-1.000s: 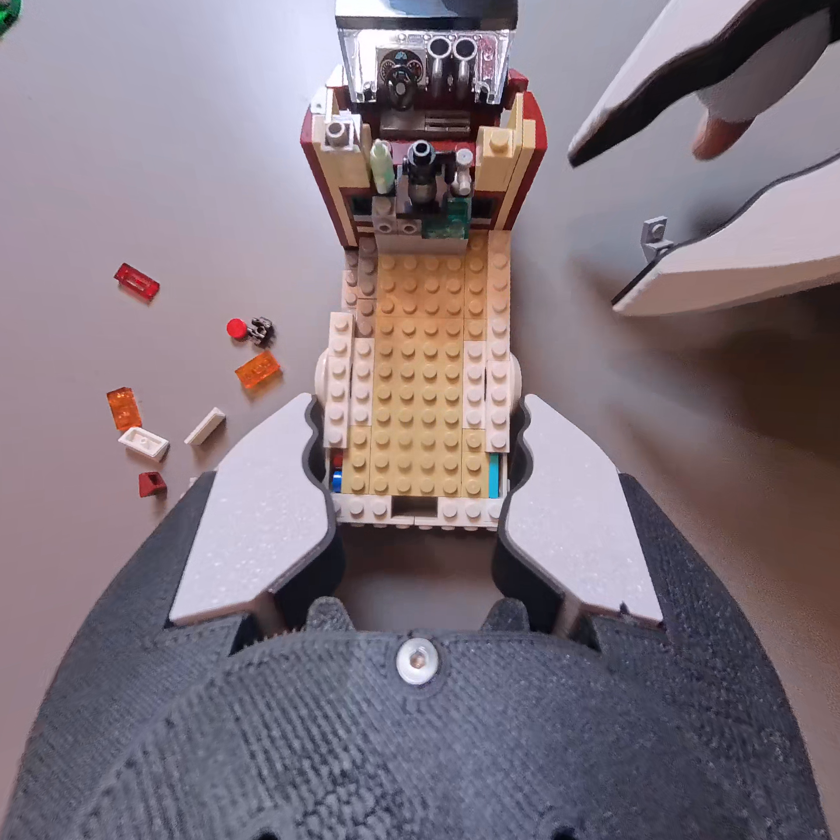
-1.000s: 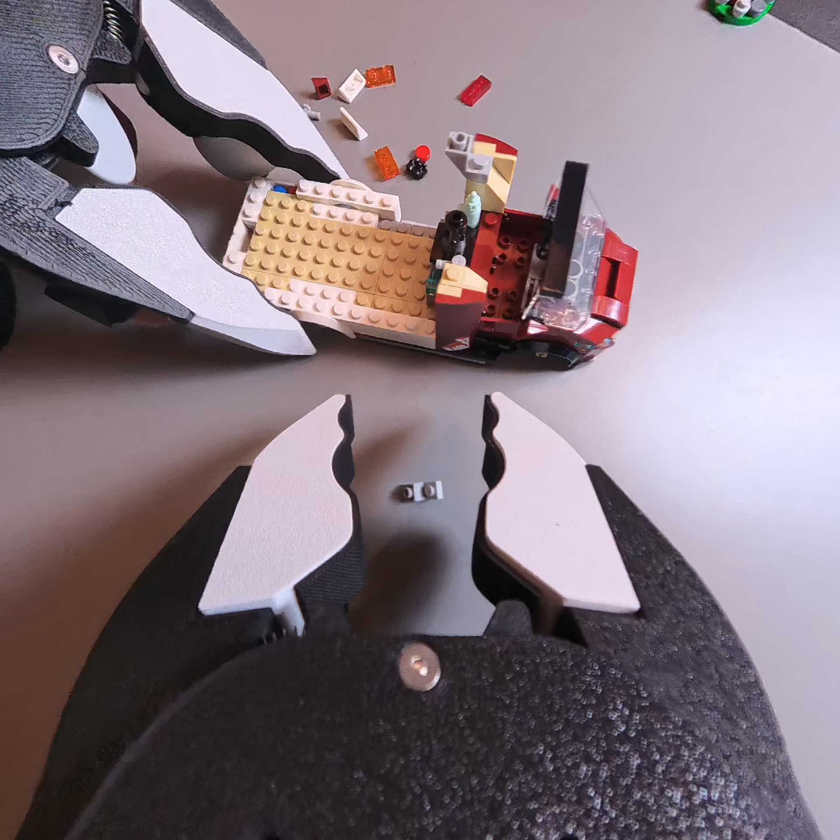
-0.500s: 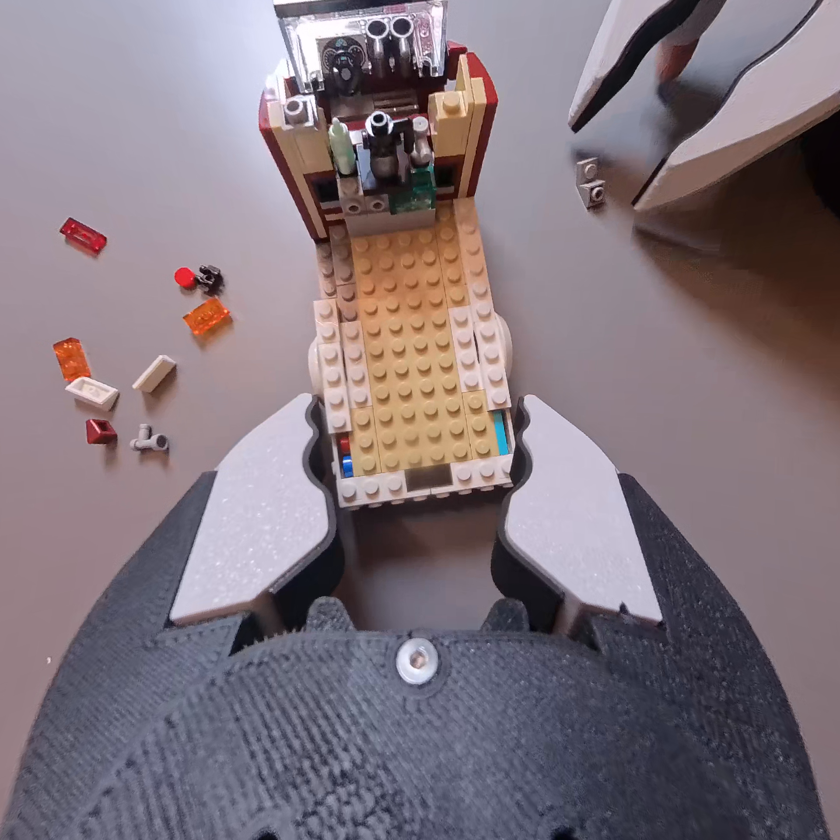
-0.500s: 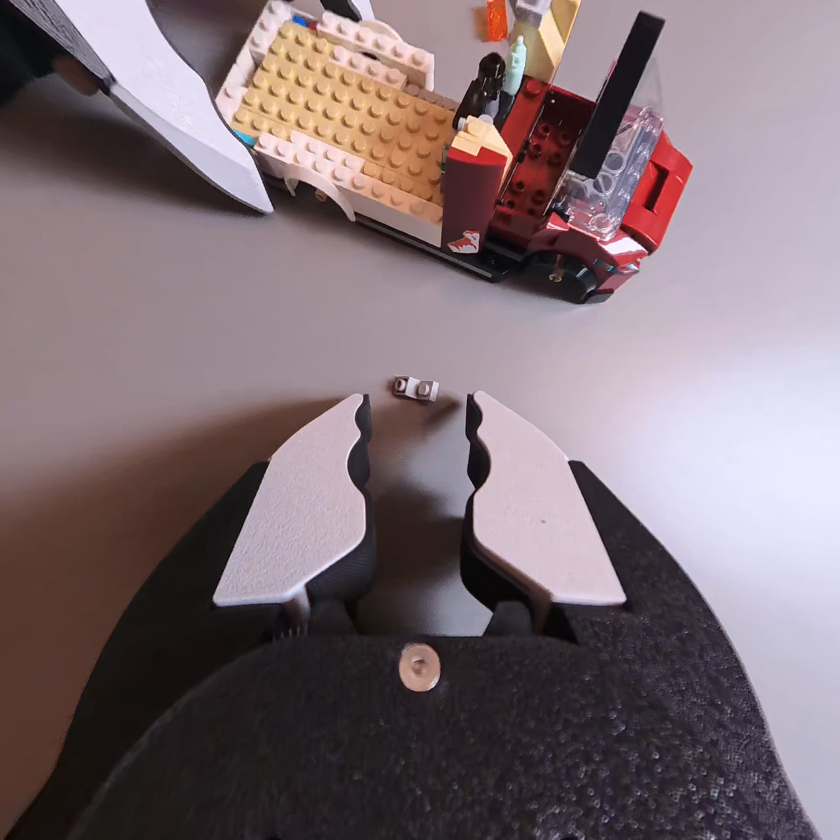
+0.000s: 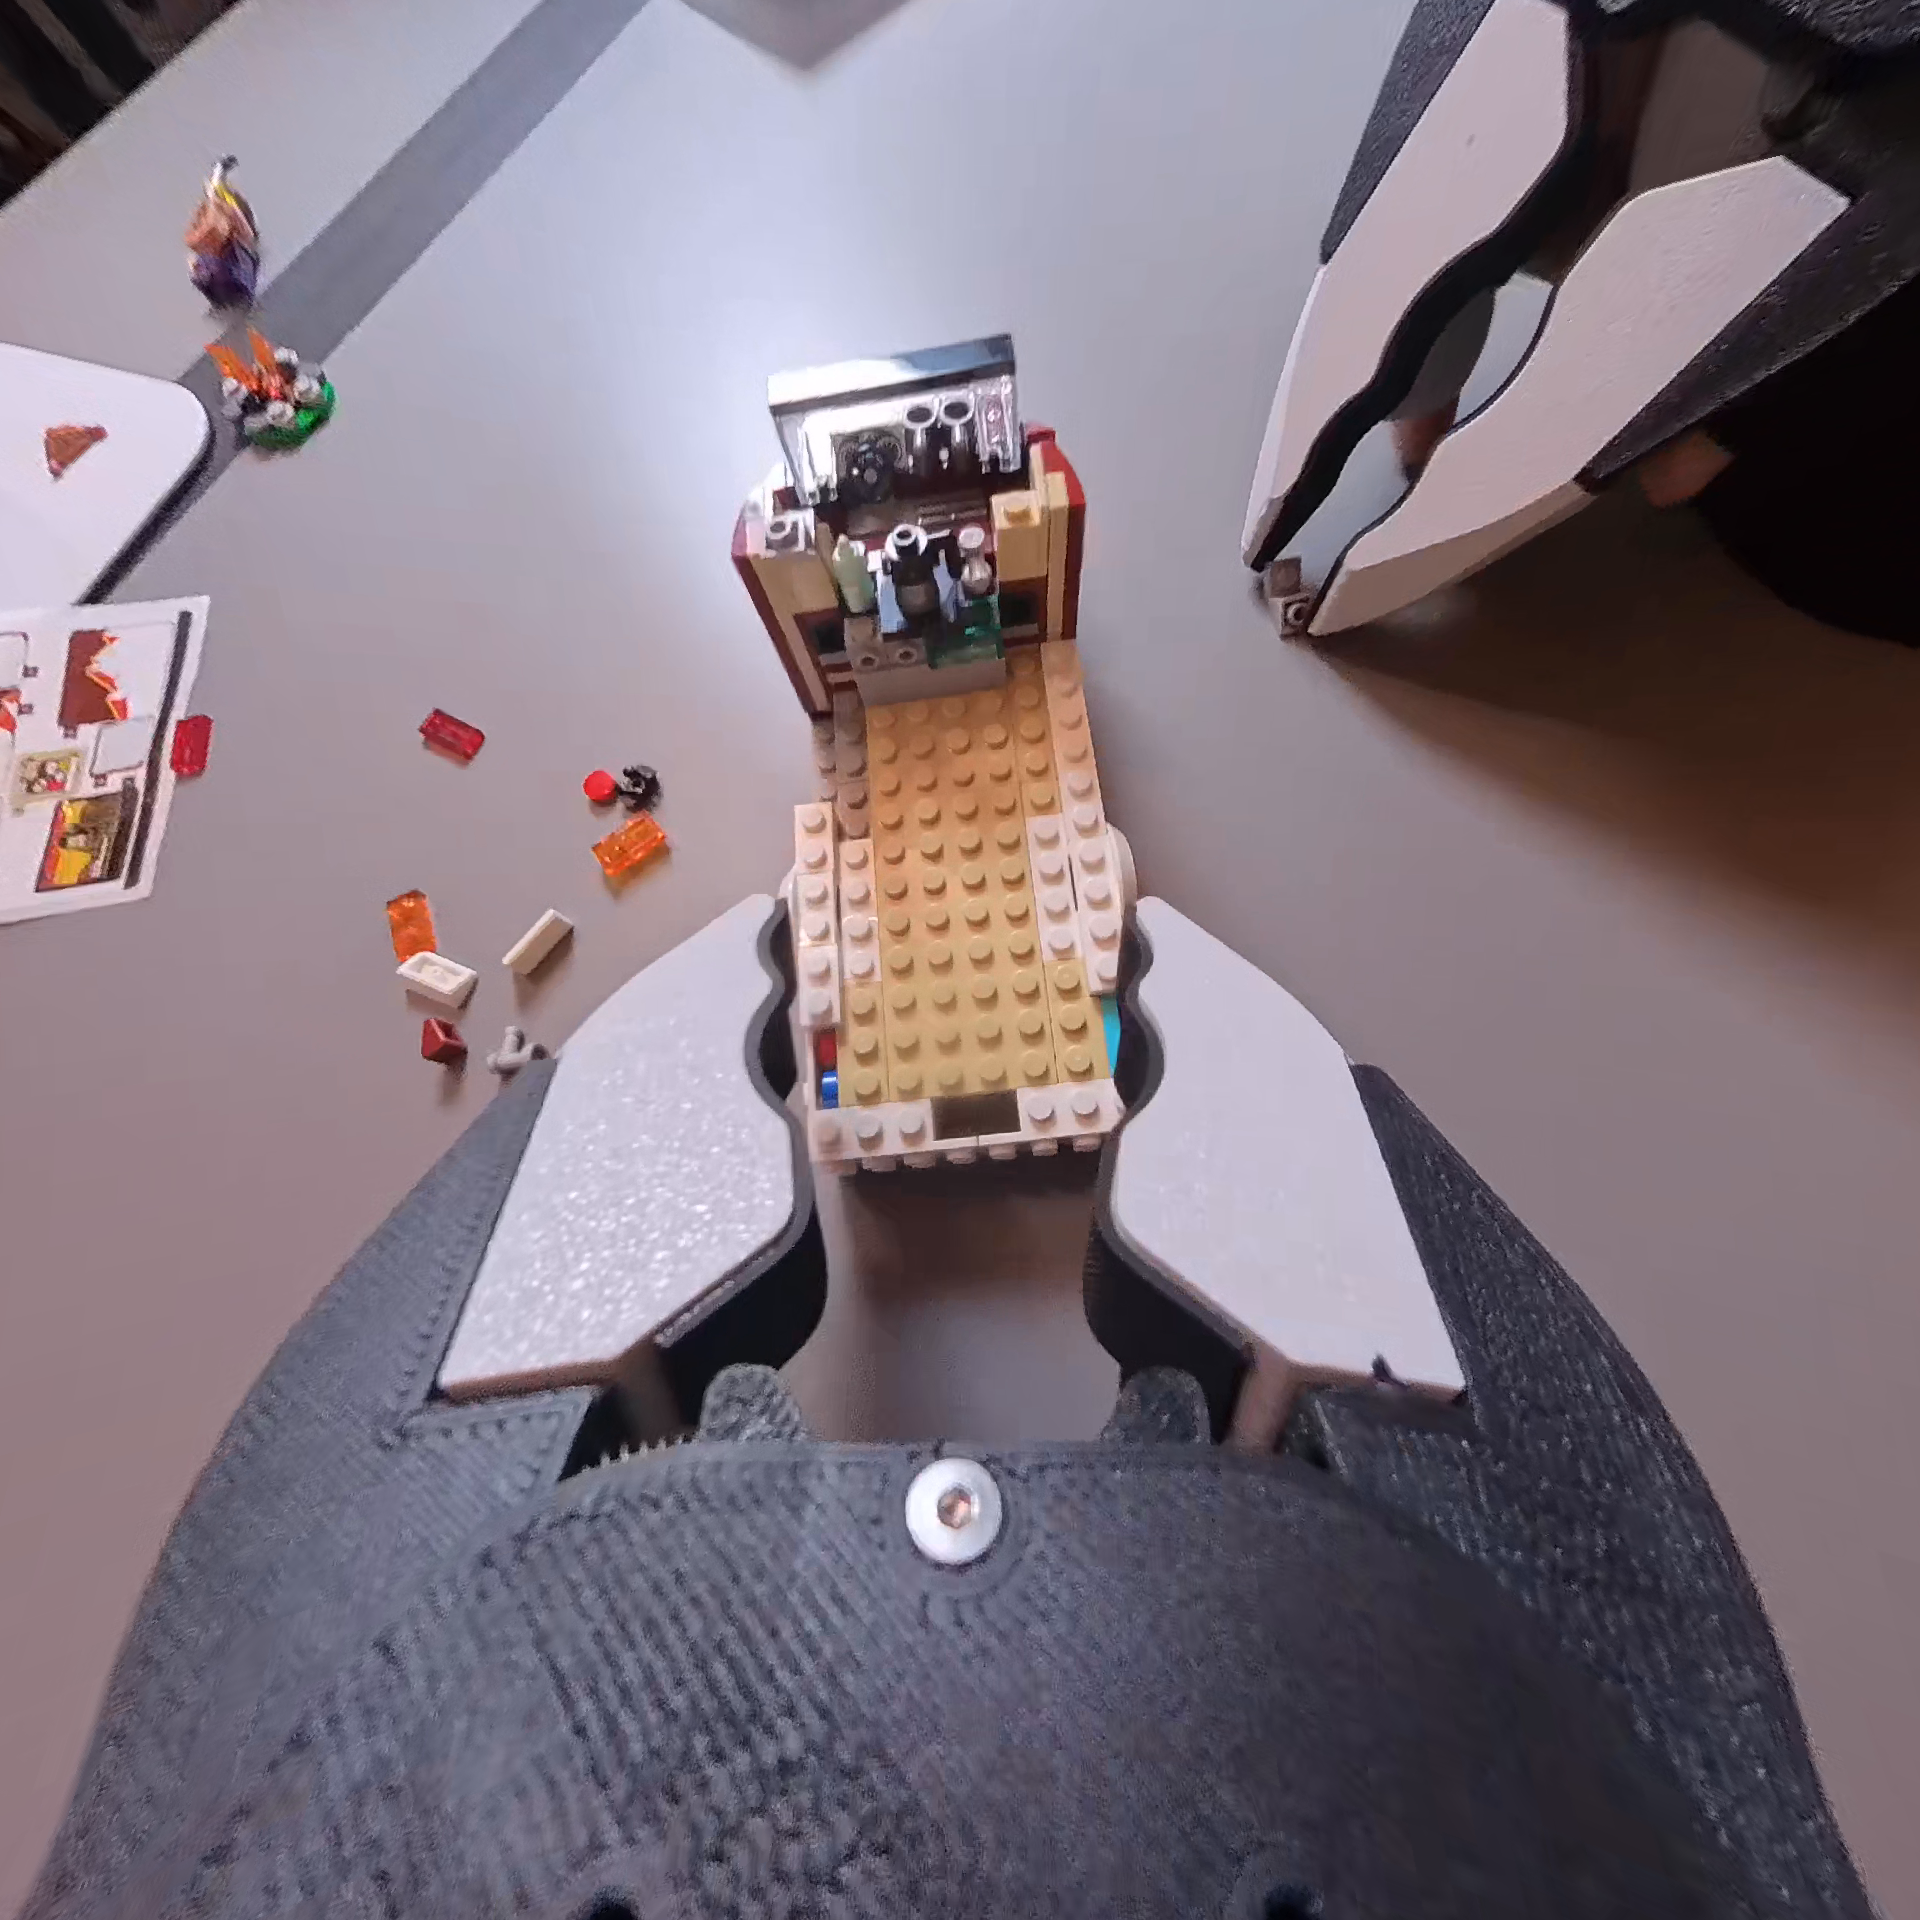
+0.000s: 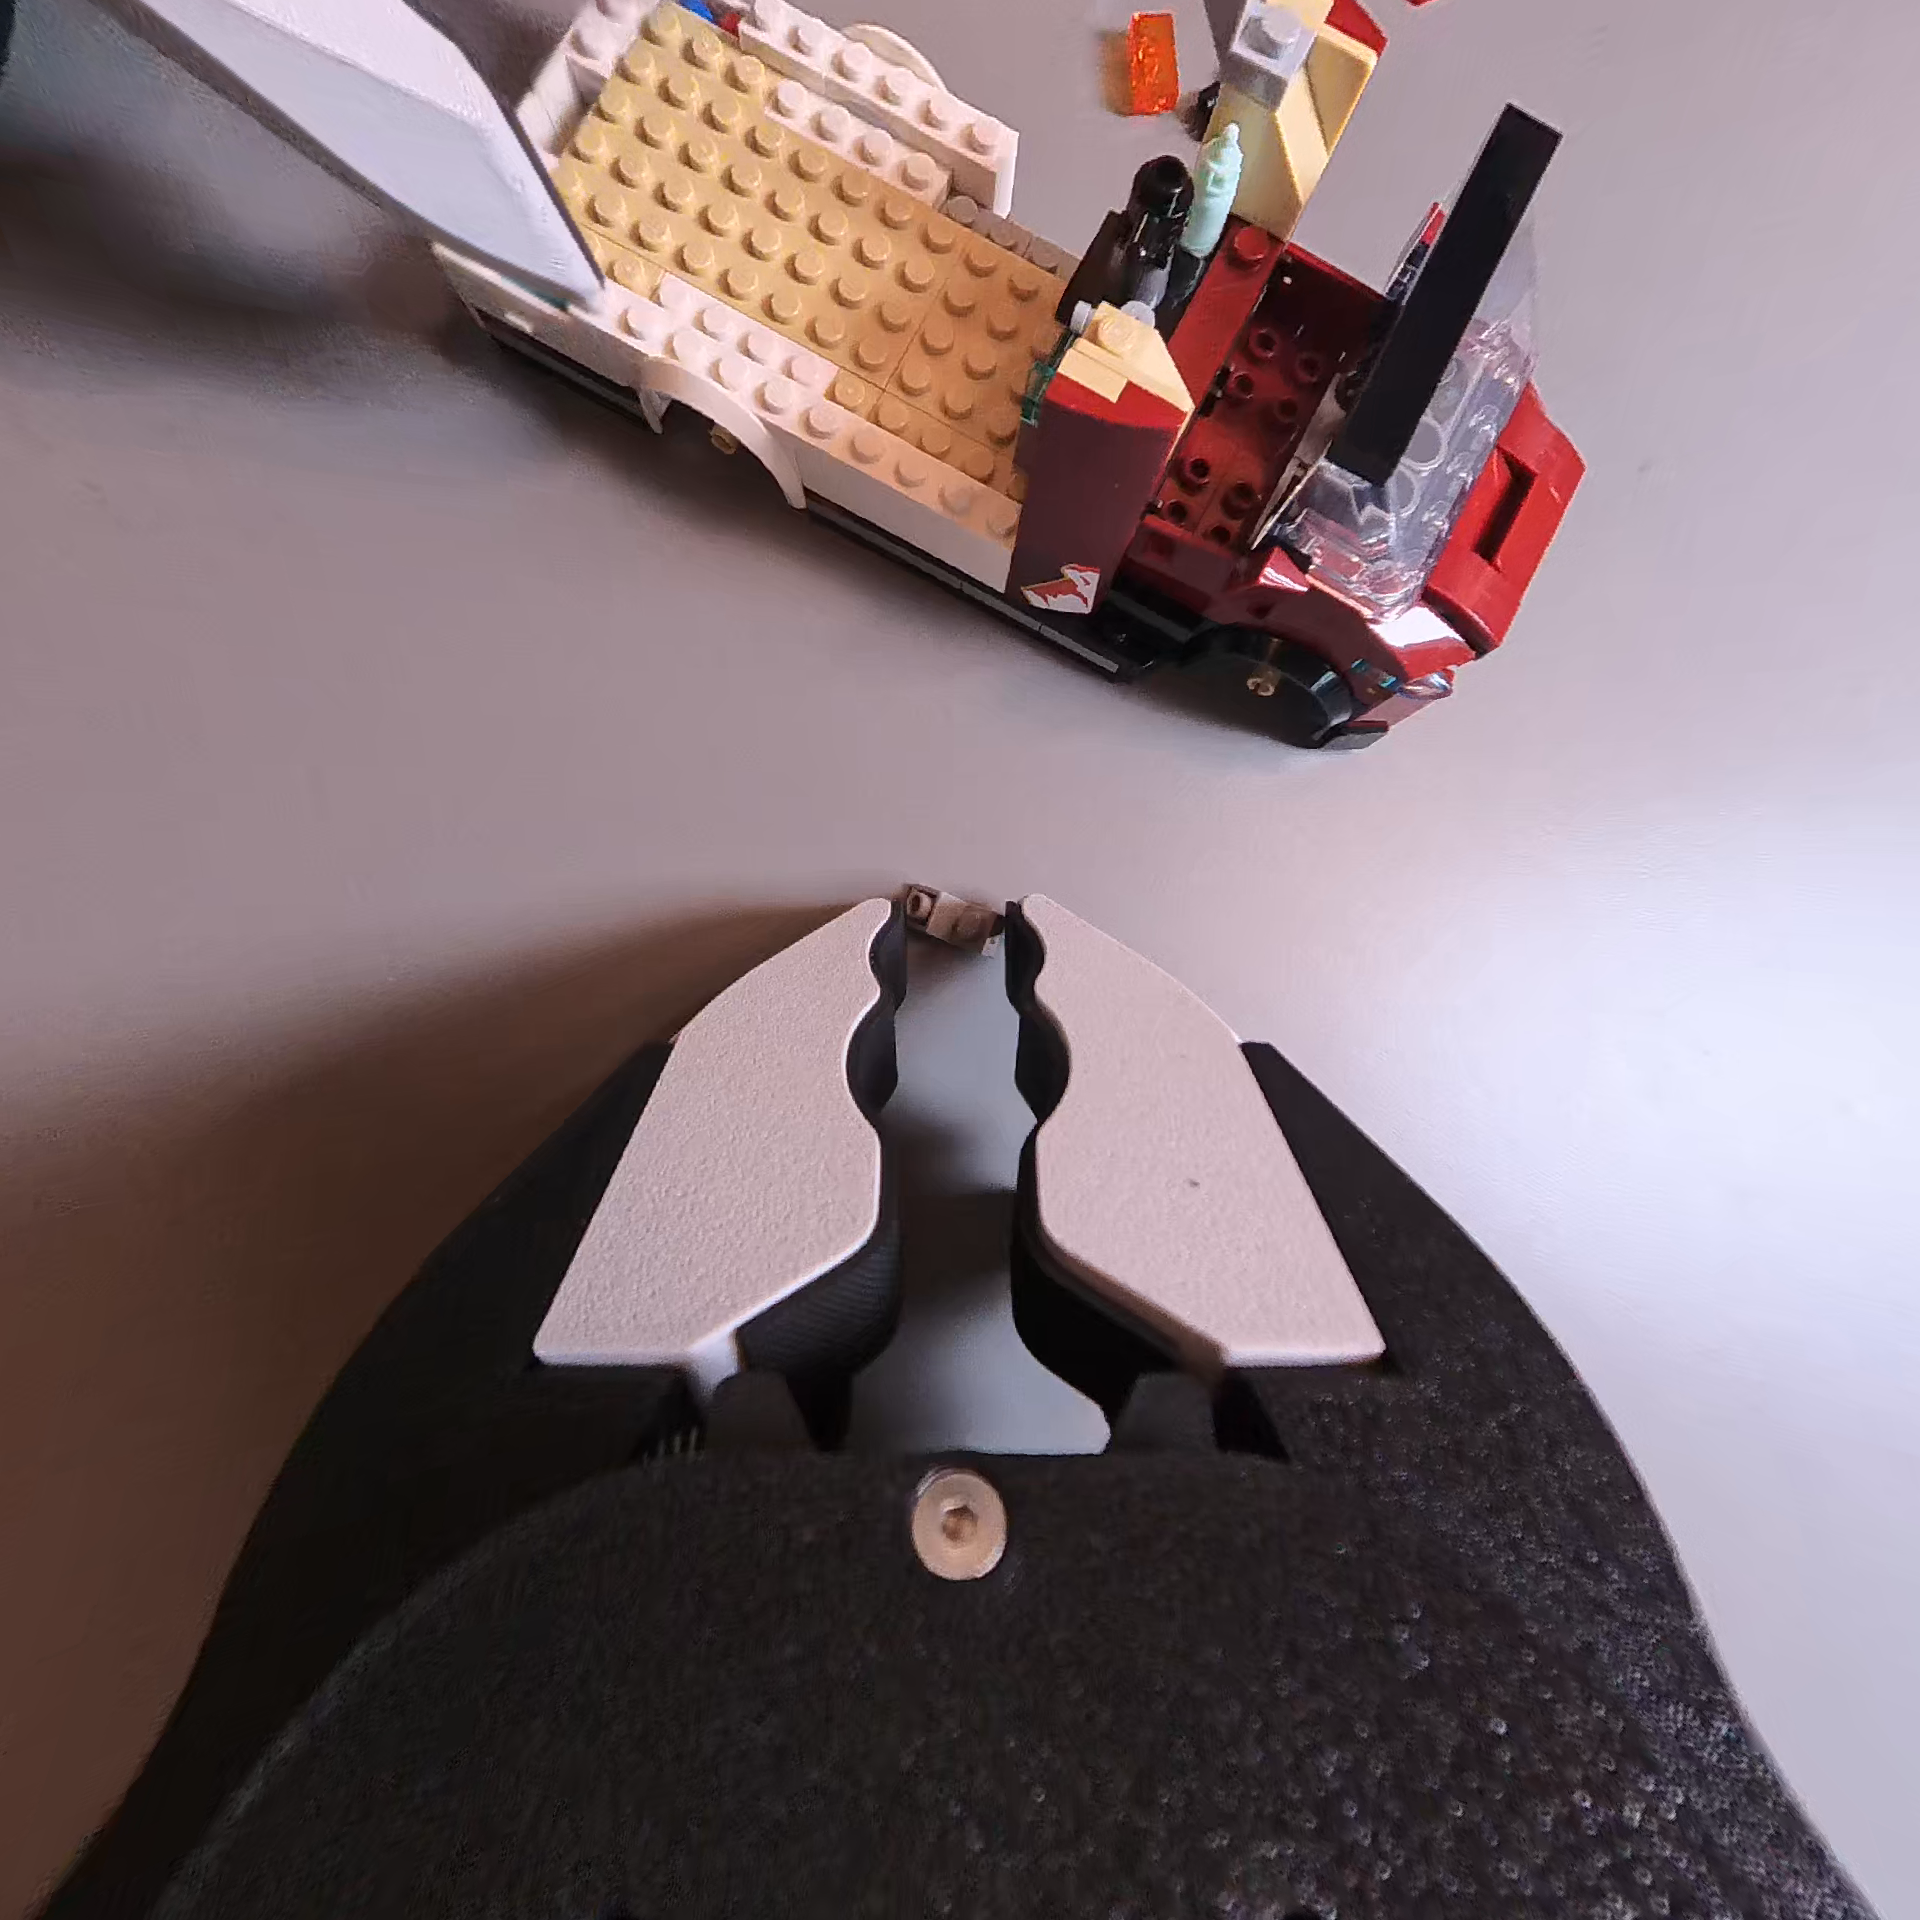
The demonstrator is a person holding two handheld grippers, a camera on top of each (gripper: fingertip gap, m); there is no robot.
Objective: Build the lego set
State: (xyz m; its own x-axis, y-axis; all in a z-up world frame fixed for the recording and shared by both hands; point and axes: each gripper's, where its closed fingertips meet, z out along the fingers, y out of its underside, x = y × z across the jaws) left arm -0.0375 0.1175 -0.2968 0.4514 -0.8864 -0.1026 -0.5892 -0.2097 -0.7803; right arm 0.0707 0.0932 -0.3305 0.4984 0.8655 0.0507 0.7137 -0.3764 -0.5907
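A lego truck (image 5: 966, 935) with a tan studded bed and a dark red cab stands on the grey table; it also shows in the right wrist view (image 6: 831, 260). My left gripper (image 5: 956, 920) is shut on the truck's rear end, one finger against each side; one of its fingers (image 6: 416, 135) shows in the right wrist view. My right gripper (image 6: 951, 914) is low on the table to the right of the cab, its tips closed on a small grey piece (image 6: 951, 925). In the left wrist view the right gripper (image 5: 1288, 597) has the grey piece (image 5: 1294, 615) at its tips.
Loose small pieces lie left of the truck: an orange plate (image 5: 629, 842), a red tile (image 5: 452, 732), a white tile (image 5: 436, 977). A printed sheet (image 5: 94, 758), a white tray (image 5: 83, 468), a green campfire build (image 5: 275, 400) and a minifigure (image 5: 218, 239) are at far left. The orange plate (image 5: 629, 842) is closer to my left gripper, around 7 cm from its tips; the right tips are 15 cm off. Seen from the right wrist view (image 6: 1155, 76) as well.
My right gripper has narrowed and come down around the small grey piece, which now sits between its tips. My left gripper stays at the truck's rear; its view has pulled higher.
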